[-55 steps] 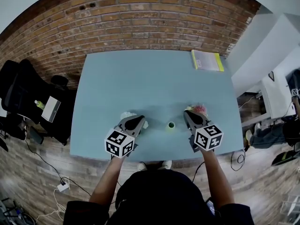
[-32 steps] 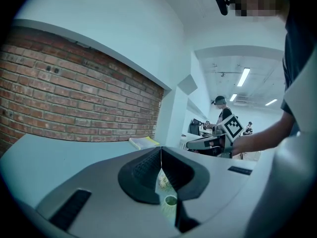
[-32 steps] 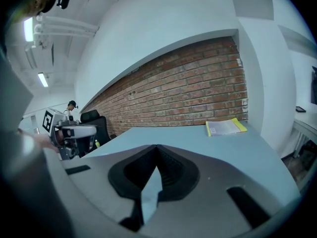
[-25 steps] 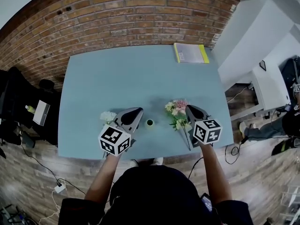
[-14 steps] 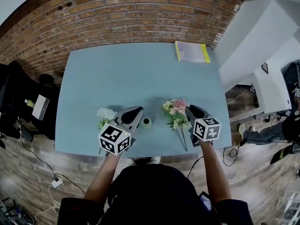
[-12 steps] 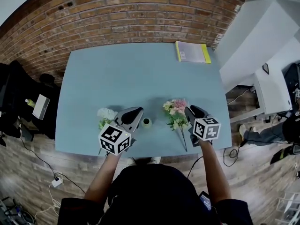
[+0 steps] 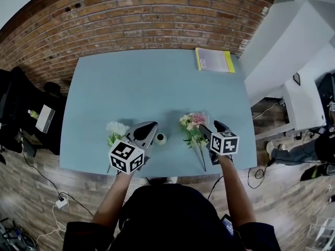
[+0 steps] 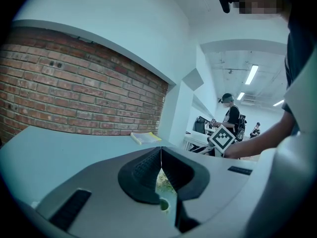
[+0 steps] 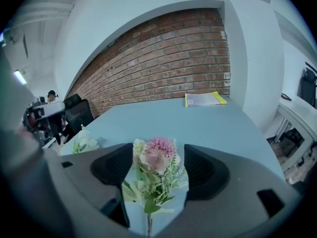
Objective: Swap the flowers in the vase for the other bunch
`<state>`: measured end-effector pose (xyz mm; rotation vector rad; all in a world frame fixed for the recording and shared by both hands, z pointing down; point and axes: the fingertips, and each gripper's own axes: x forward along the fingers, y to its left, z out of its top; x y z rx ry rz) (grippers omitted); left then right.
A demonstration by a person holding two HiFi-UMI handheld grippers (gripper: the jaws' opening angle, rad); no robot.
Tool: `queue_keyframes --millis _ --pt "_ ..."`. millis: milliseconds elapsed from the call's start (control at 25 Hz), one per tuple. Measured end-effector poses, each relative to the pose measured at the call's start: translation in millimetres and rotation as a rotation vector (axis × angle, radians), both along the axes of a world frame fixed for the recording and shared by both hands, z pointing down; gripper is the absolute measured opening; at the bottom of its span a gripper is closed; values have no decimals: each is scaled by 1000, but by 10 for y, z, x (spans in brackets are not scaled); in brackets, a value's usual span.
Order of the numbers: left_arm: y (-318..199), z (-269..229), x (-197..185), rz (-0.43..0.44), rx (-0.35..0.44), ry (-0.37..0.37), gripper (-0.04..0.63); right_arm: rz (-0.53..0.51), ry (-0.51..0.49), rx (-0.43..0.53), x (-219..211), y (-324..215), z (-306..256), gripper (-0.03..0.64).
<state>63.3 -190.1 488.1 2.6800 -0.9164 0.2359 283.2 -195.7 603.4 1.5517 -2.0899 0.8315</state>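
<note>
A pink and cream bunch [image 7: 192,128] lies on the light blue table [image 7: 152,82], right of a small green vase [image 7: 160,138]. My right gripper [image 7: 209,131] sits over its stems. In the right gripper view the bunch [image 9: 154,170] lies between the jaws of this gripper [image 9: 158,150]. The jaws have just been opening and stand apart, off the stems. A white bunch [image 7: 116,129] lies on the table left of my left gripper [image 7: 149,129]. That gripper [image 8: 161,150] is shut on nothing, with the vase's rim [image 8: 163,205] just below its jaws.
A yellow-edged book [image 7: 214,60] lies at the table's far right corner. A brick wall [image 7: 157,20] runs behind the table. A black chair [image 7: 21,103] stands off the left side, a white desk [image 7: 309,103] off the right. People stand in the background [image 8: 230,118].
The right gripper has sunk toward the table with the pink bunch, and its jaws have parted off the stems. The bunch now lies flat. The left gripper has hardly moved.
</note>
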Motion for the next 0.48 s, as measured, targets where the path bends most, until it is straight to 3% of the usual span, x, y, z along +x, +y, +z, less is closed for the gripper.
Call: queue_keyframes --millis 480 --pt "39 34 39 -9 -28 14 9 -8 -34 -24 -78 -79 212 473"
